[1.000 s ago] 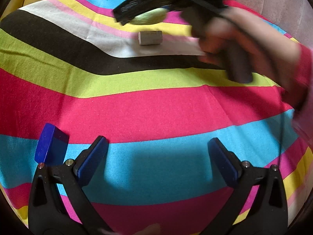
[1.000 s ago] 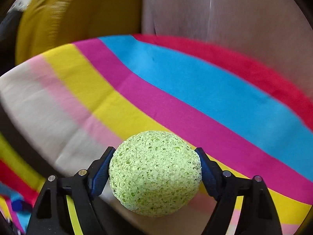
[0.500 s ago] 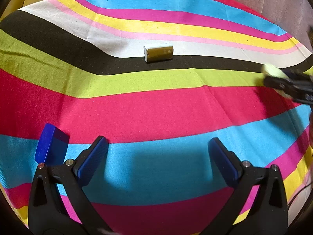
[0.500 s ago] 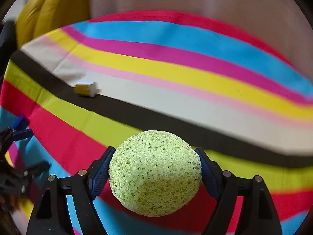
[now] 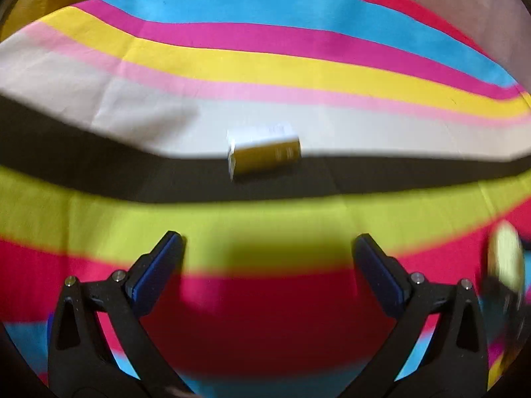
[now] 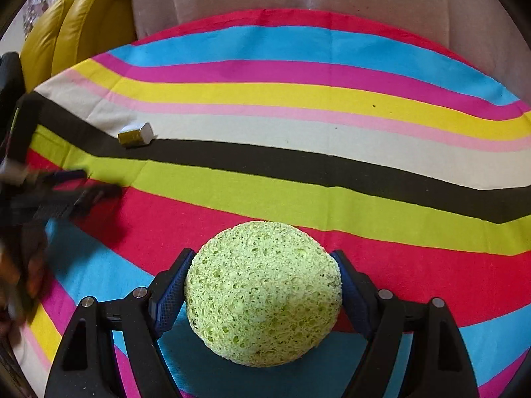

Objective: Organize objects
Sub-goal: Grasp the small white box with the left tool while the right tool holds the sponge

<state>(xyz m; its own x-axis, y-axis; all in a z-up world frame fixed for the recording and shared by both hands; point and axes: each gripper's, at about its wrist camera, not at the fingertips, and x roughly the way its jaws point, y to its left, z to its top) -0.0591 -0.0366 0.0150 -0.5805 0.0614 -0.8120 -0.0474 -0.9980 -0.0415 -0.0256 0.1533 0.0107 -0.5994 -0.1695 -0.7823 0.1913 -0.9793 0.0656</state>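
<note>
Right tool (image 6: 262, 293) pinches green sponge (image 6: 264, 293); left tool (image 5: 267, 265) spread, facing yellow box (image 5: 264, 154).

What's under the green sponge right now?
The sponge sits clamped in the right gripper, with the striped cloth showing around it, red and blue bands. The patch directly beneath is covered, as is any contact.

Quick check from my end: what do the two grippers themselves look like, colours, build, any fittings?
Both match. The left gripper has two black plastic fingers with triangular cutouts, dark blue ribbed pads on the inner faces and small silver pins at the joints. The right gripper is built the same: black fingers, blue pads, silver pins. No cables, markings or sleeves show clearly.
</note>
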